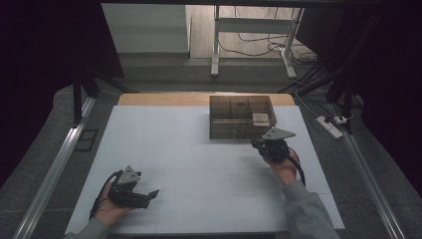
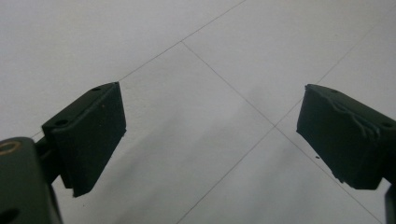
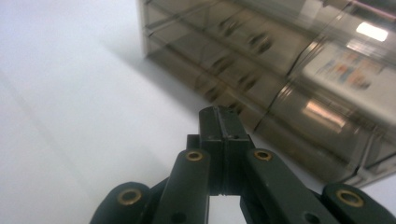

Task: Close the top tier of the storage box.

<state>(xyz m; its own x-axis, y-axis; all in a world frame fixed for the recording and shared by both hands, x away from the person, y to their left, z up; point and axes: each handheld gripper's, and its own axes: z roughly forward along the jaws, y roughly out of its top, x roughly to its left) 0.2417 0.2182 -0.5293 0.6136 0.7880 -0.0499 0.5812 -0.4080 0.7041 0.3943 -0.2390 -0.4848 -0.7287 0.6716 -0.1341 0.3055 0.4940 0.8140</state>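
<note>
On the white table [image 1: 199, 164] a smoky, see-through compartment box [image 1: 241, 117] sits toward one o'clock of the surface, its far edge at the strip of bare wood. A pale label lies in its near right compartment. The right gripper [image 1: 262, 145] hangs just at the box's near right corner, at about five o'clock from the box's middle, held by a hand in a grey sleeve. In the right gripper view its fingers [image 3: 219, 122] are clenched flat against each other with nothing between them, their tips just short of the box [image 3: 289, 79] wall; whether they touch it cannot be told. The left gripper [image 1: 152, 194] rests low at seven o'clock of the table, well apart from the box. In the left gripper view its fingers [image 2: 88, 135] stand released and wide, with bare table [image 2: 205, 116] beneath them.
</note>
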